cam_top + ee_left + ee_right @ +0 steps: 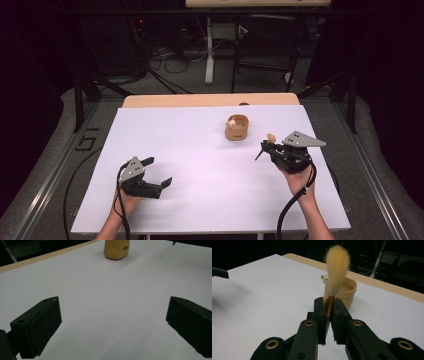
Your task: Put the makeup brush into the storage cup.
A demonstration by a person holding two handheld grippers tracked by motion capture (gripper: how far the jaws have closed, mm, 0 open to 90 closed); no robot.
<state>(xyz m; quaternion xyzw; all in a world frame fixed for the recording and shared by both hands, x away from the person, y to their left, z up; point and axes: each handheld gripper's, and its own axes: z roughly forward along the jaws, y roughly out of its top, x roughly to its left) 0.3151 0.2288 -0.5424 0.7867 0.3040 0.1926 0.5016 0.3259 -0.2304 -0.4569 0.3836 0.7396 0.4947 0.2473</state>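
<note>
A small tan wooden cup (236, 127) stands on the white sheet (200, 150), right of centre toward the back; it also appears in the left gripper view (116, 250) and the right gripper view (348, 291). A little pale rounded piece (325, 278) pokes up at its rim. My right gripper (267, 146) (329, 310) is shut on a brush (337, 267) by its copper ferrule, tan bristles pointing up, just short of the cup. My left gripper (159, 171) (113, 322) rests low at the front left, jaws wide open with nothing between them.
The sheet covers a wooden table whose bare edge (210, 100) shows at the back. Behind it stand a dark chair (265, 55), a white desk leg (209, 55) and floor cables. Metal rails (45, 185) run along both sides.
</note>
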